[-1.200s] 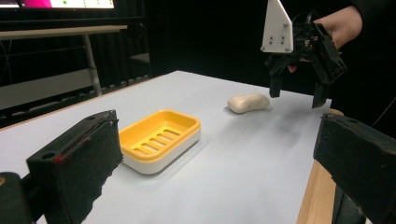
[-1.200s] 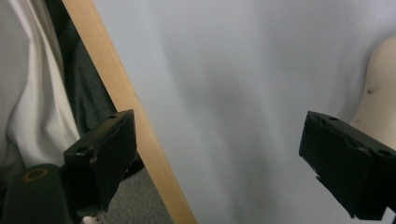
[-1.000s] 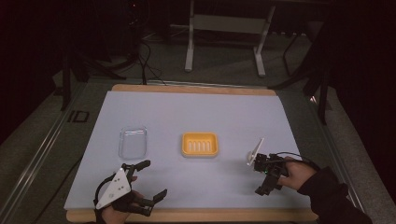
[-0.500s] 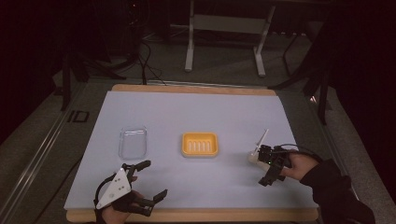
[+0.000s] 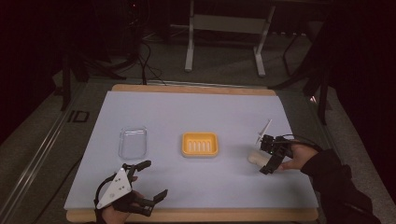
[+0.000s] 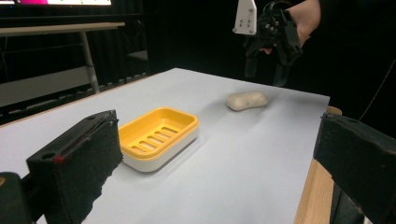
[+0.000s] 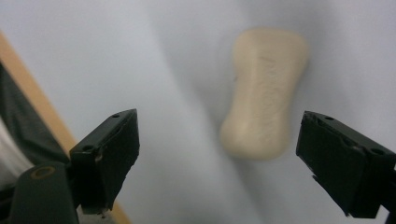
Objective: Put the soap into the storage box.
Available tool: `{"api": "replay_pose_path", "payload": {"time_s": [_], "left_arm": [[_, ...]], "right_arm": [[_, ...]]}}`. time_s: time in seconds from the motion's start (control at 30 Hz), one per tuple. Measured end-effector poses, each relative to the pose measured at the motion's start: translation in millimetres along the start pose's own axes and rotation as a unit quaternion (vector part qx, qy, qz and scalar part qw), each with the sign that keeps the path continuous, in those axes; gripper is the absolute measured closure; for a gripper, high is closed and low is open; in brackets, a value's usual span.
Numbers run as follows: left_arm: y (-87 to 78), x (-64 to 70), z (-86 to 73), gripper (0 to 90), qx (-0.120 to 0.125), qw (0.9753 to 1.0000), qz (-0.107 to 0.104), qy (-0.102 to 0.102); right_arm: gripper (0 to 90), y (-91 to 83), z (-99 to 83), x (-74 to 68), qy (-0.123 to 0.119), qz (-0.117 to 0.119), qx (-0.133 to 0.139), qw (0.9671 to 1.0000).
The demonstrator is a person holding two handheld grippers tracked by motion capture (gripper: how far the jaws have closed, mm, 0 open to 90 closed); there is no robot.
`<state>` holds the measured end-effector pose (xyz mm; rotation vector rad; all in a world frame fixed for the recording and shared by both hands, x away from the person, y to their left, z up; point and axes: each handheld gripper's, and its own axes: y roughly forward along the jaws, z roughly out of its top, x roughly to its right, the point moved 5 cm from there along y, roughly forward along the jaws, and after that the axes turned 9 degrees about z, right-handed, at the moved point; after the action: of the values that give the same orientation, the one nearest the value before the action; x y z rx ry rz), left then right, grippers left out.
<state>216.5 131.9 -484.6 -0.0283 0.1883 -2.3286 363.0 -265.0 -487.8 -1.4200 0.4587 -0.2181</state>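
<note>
- Left tool: rests at the near edge of the bench, jaws spread wide and grasping nothing. It takes no part in the work at hand.
- Clear lid: lies flat on the bench just ahead of the left tool, untouched.
- Soap dish: yellow tray on a white base, sitting ahead and to the right of the left tool and well to the left of the right tool. Its slotted bed is bare.
- Soap bar: lies flat on the bench directly under the right tool, apart from the dish.
- Right tool: hangs over the bar, released, jaws set wide and clear of it.
- Step in hand, as judged: the approach to pick up the bar, with no grip yet made.
- Next move, as judged: lower until the jaws bracket the bar, close across its narrow waist, then lift and carry it left to the dish.
- View differences: the right gripper view shows the bar lying off-centre between the jaws, nearer the right one; the high view cannot resolve this. The left gripper view shows the gap of air between the right tool and the bar.
</note>
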Motion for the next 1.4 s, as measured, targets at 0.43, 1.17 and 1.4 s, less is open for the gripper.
{"api": "replay_pose_path", "payload": {"time_s": [0.43, 1.17, 1.4], "left_arm": [[0.3, 0.3, -0.4, 1.1, -0.002, 1.0000, -0.001, 0.002], [1.1, 0.8, -1.2, 1.1, -0.005, 1.0000, -0.004, 0.004], [1.7, 0.8, -1.6, 1.1, -0.007, 1.0000, -0.004, 0.004]], "right_arm": [[16.7, 15.4, -0.6, 27.9, 0.007, -0.004, 0.000, 1.0000], [42.2, 46.5, 3.2, 37.6, 0.017, 0.006, 0.021, 0.9996], [48.7, 52.6, -1.1, 38.2, 0.014, -0.008, 0.030, 0.9994]]}}
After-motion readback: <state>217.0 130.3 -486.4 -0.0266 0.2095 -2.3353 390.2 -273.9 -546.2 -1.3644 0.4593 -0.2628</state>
